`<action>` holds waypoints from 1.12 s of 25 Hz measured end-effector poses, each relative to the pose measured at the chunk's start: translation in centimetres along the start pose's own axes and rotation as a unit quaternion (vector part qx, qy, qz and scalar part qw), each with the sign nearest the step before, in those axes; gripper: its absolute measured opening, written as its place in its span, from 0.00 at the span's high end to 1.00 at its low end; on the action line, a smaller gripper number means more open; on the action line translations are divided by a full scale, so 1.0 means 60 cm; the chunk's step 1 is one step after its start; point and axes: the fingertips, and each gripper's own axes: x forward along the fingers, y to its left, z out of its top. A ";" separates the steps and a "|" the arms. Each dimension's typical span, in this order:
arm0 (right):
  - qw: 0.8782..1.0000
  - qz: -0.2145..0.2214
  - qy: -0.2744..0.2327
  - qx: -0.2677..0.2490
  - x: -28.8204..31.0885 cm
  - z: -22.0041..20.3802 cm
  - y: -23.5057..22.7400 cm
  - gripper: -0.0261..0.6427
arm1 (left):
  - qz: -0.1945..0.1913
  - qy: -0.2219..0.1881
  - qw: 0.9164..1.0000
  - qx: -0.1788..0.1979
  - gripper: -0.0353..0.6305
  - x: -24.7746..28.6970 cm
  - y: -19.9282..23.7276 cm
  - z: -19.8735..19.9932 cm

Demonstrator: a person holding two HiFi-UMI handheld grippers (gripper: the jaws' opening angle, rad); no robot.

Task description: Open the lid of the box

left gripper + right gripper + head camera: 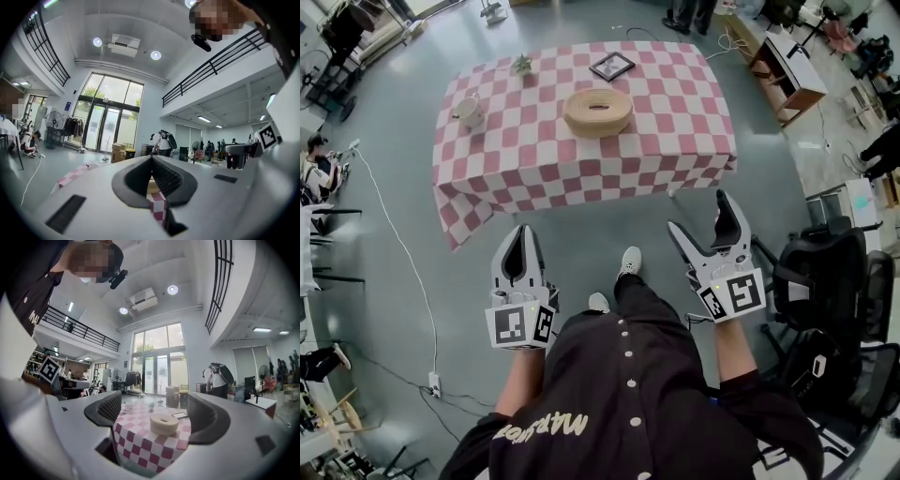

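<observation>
Left gripper view: left claw (152, 158) closed, hiding most of box (152, 186).

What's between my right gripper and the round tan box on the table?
Nothing: head view shows only bare grey floor and pink-checked tablecloth between the right gripper and the round tan box.

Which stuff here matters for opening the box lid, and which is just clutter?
Job: round tan box; left gripper, shut; right gripper, open.
Lying about: picture frame, small plant, white cup, all on the checkered table.
</observation>
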 end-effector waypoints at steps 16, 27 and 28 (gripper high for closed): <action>1.000 0.021 0.001 0.001 0.137 0.001 -0.100 0.33 | 0.016 -0.008 1.000 0.001 0.93 0.153 0.011 0.020; 1.000 0.026 0.003 0.005 0.211 0.000 -0.173 0.33 | 0.022 -0.008 1.000 0.001 0.93 0.253 0.003 0.026; 1.000 0.028 0.003 0.005 0.217 -0.001 -0.179 0.33 | 0.023 -0.007 1.000 0.001 0.93 0.260 0.002 0.026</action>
